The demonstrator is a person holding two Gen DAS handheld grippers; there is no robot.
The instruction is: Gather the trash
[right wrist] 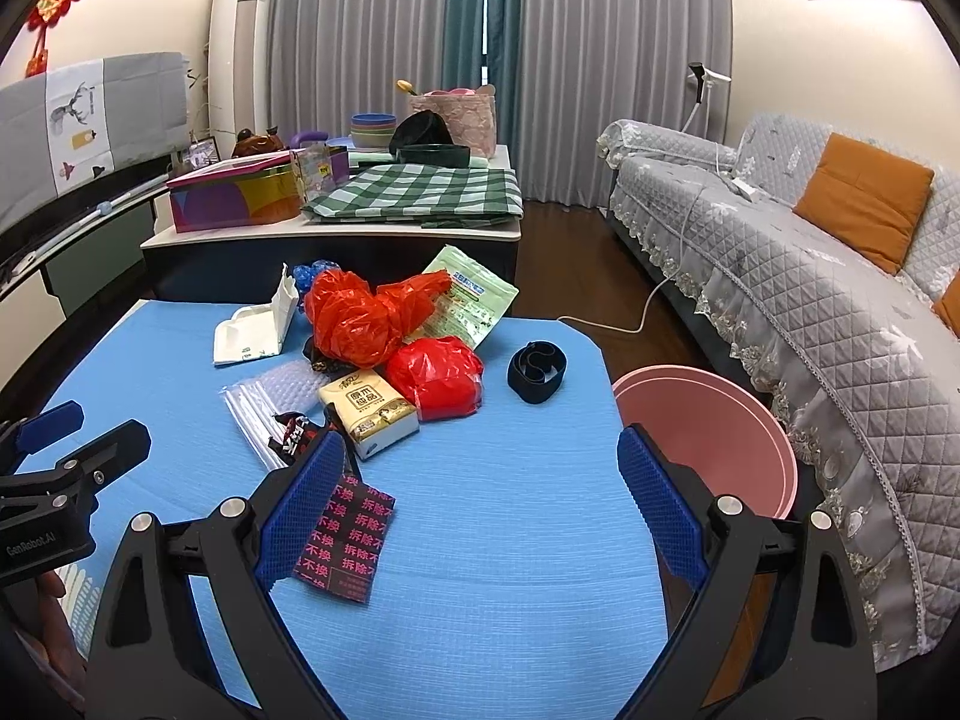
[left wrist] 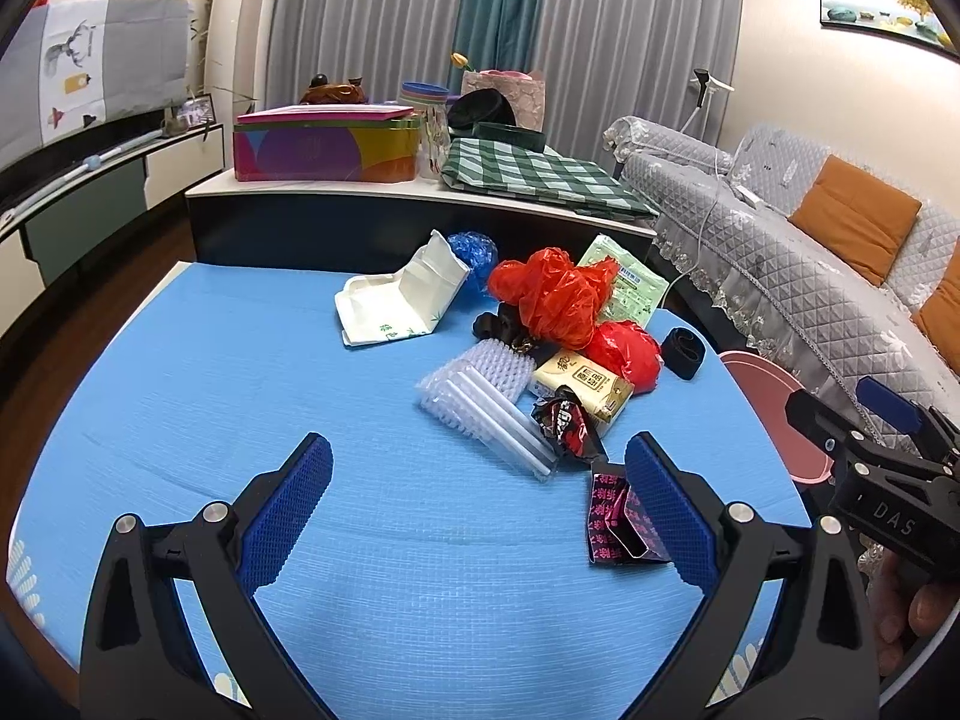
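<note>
Both grippers hovered low over the blue table mat [right wrist: 480, 600], and neither held anything: the left gripper [left wrist: 478, 507] stood wide apart with bare mat between its pads, and the right gripper [right wrist: 480, 501] was spread just as wide. The trash lay in a loose heap toward the far middle of the mat, with the crumpled orange bag [right wrist: 360, 318], the red bag [right wrist: 438, 378], the tissue pack [right wrist: 369, 414] and a clear zip bag [right wrist: 258, 420] crowded together, and a black band [right wrist: 536, 371] a little apart on the right. The nearest piece was the flat black wrapper with pink characters [right wrist: 348, 540], lying just beside the inner face of the right gripper's left finger and also touching, or nearly touching, the outer side of the left gripper's right finger in the left wrist view [left wrist: 618, 525]. Its long axis ran roughly away from the cameras, tilted slightly. The pink bin [right wrist: 708, 438] stood off the mat's right edge, next to the right gripper, so the right hand seemed the better placed: a small shift leftward would likely bring the wrapper between its fingers, then a short swing right to the bin
</note>
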